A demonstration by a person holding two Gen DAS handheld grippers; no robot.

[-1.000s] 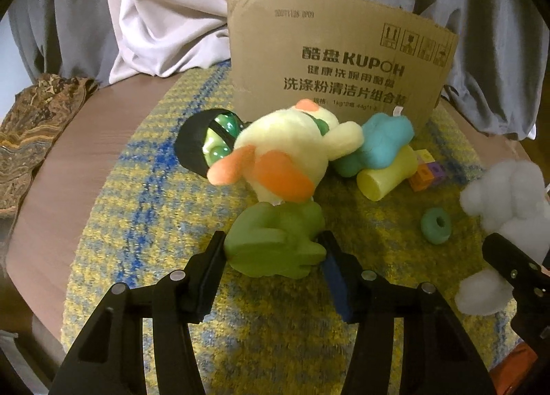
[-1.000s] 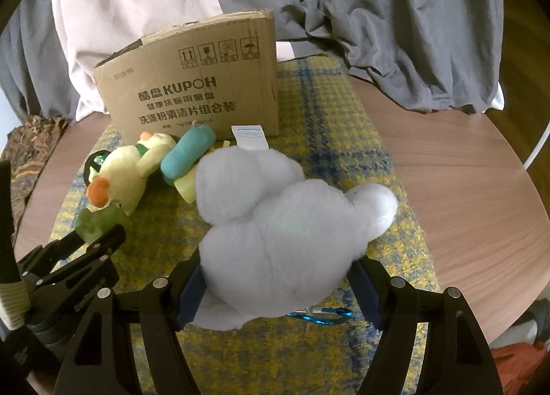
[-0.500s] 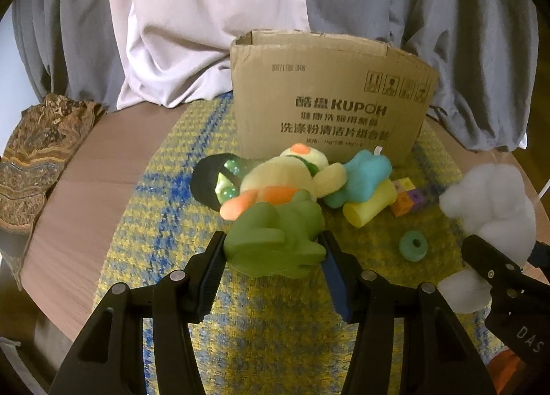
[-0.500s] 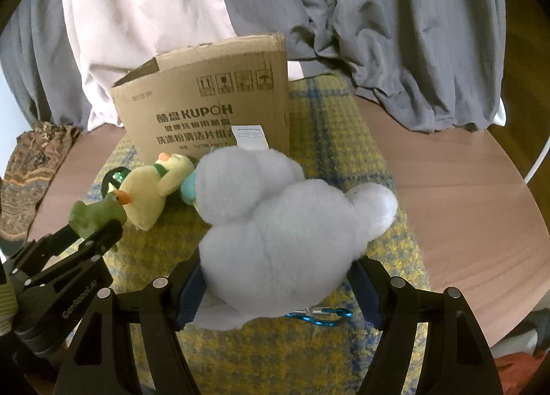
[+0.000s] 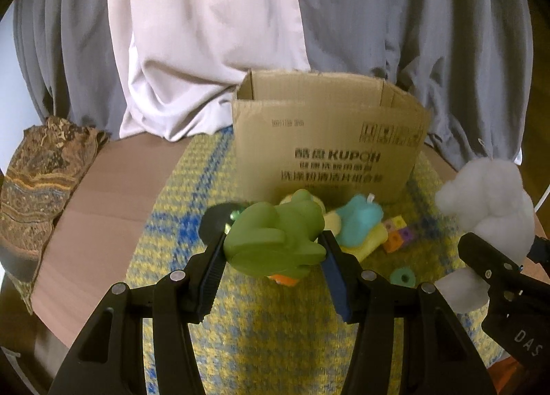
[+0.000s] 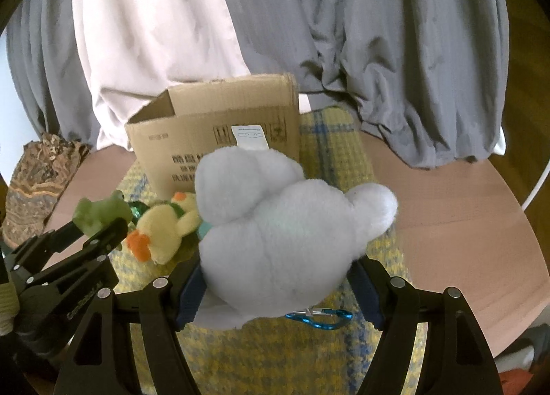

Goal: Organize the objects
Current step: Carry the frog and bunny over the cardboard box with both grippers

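Two toys are off the cloth at once. Our left gripper [image 5: 273, 259] is clamped on the green frog toy [image 5: 275, 244], its pads pressing the frog's flanks, and our right gripper [image 6: 278, 286] is clamped on the white plush toy [image 6: 285, 233], whose sewn label sticks up at twelve o'clock and whose blue carabiner [image 6: 319, 317] hangs below it. In the left wrist view the white plush shows at three o'clock, gripped in the other tool; in the right wrist view the frog shows at nine o'clock, likewise held.

Straight ahead of both grippers, toward twelve o'clock, stands the open cardboard box [image 5: 330, 151] with printed lettering on its near wall. We see only bare cardboard walls inside its top. Just in front of the box, on the yellow and blue checked cloth [image 5: 275, 343], lie the yellow duck plush [image 6: 165, 226], a teal toy [image 5: 361, 221] resting on a pale yellow cylinder [image 5: 369, 244], a few coloured cubes [image 5: 397, 235] and a teal ring [image 5: 403, 277]. A dark round object [image 5: 213, 221] peeks out at the frog's ten o'clock.

The cloth covers a round wooden table [image 6: 464, 216]. Grey and pale drapery [image 5: 206, 34] hangs behind, and a brown patterned fabric [image 5: 37, 171] lies at nine o'clock.
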